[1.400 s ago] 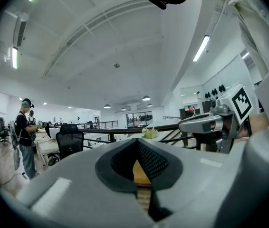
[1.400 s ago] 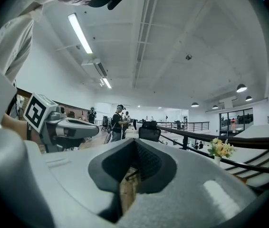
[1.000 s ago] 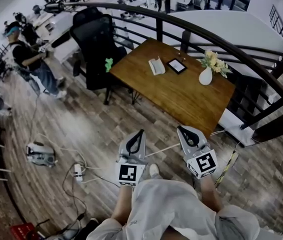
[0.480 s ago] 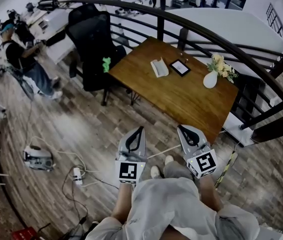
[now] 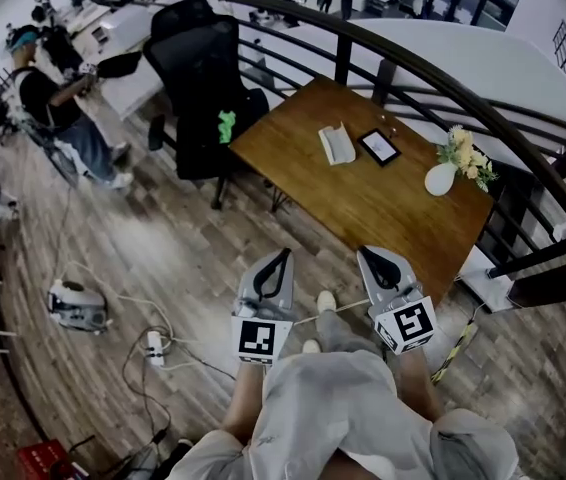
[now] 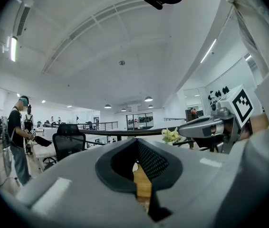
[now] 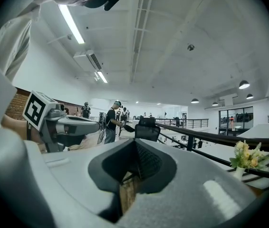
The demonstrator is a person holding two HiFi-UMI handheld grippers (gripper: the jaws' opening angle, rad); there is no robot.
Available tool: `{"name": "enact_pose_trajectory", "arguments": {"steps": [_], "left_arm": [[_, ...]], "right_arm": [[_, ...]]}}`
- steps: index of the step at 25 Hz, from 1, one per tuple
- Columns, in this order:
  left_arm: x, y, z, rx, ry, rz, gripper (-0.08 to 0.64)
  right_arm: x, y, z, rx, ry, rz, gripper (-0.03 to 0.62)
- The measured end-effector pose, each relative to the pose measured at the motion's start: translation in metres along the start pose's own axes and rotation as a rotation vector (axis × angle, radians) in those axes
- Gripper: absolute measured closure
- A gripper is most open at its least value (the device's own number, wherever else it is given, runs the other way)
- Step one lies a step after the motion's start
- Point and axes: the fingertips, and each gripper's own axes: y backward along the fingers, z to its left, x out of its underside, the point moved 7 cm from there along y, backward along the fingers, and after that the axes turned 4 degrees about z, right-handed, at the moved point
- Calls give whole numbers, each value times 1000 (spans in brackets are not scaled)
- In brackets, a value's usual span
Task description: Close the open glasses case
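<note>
The open glasses case (image 5: 338, 144), pale grey, lies on the far side of the wooden table (image 5: 363, 203), well ahead of both grippers. My left gripper (image 5: 281, 259) and right gripper (image 5: 371, 255) are held side by side at waist height above the plank floor, short of the table's near edge. Each is shut with nothing in it. In the left gripper view the left gripper (image 6: 137, 140) shows a sliver of table wood through the slit between its jaws, and the right gripper (image 7: 135, 141) shows the same in its own view. Neither gripper view shows the case.
A dark tablet (image 5: 380, 147) and a white vase with flowers (image 5: 441, 178) also sit on the table. A black office chair (image 5: 203, 78) stands at its left end, a curved black railing (image 5: 433, 78) behind. Cables and a power strip (image 5: 155, 345) lie on the floor; a person (image 5: 58, 103) stands far left.
The camera has swung a little, so the table and case sit further right and lower in view. A shoe has stepped forward between the grippers. Both grippers stay shut and level.
</note>
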Motion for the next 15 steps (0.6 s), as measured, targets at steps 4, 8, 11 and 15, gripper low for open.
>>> {"name": "enact_pose_trajectory", "arguments": {"steps": [4, 8, 11, 15], "left_arm": [[1, -28, 14, -23, -9, 15, 540], [-4, -56, 23, -44, -17, 18, 540], [-8, -77, 29, -59, -19, 21, 540], [-10, -102, 38, -88, -20, 38, 540]], "right_arm": [[-5, -28, -23, -26, 7, -10, 589], [-9, -50, -51, -49, 0, -27, 589], [-13, -67, -71, -61, 0, -28, 589], [-14, -89, -94, -93, -8, -30, 589]]}}
